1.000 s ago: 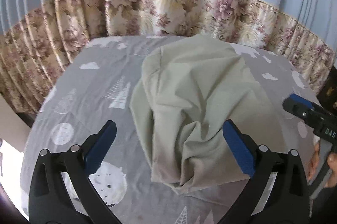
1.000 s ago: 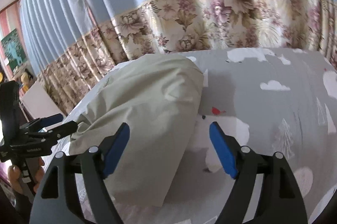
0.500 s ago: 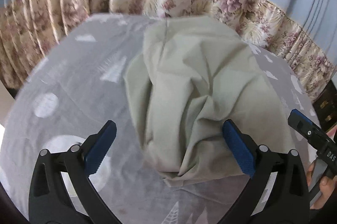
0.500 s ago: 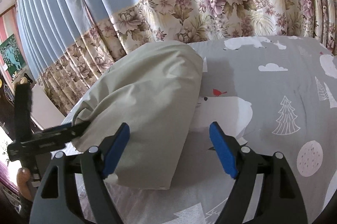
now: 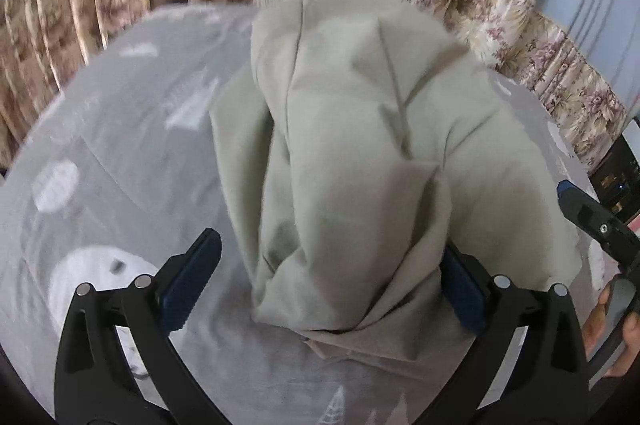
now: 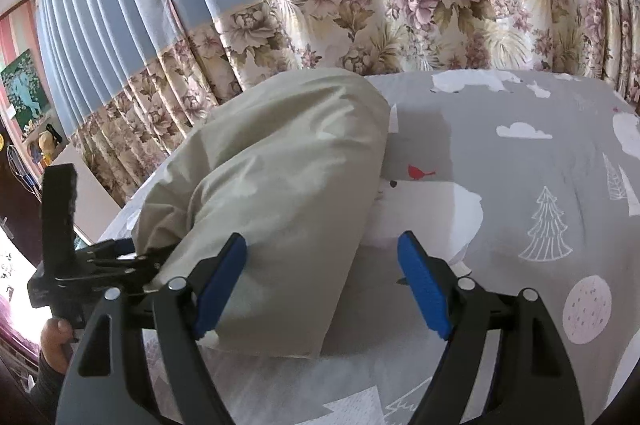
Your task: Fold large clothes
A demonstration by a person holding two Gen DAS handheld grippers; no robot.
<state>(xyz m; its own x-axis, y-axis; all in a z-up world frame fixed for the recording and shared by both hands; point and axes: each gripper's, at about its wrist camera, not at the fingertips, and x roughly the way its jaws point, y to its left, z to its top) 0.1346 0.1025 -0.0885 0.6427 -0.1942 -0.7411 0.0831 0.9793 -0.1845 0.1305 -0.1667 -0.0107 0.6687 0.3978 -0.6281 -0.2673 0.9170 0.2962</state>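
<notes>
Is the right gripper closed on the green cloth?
No, the right gripper is wide open, its left pad only beside the green cloth.

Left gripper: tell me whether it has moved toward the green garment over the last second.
Yes. The left gripper has advanced: the green garment on the grey bedsheet now fills the space between its open fingers, its near edge reaching them, with the floral curtain higher in frame.
</notes>
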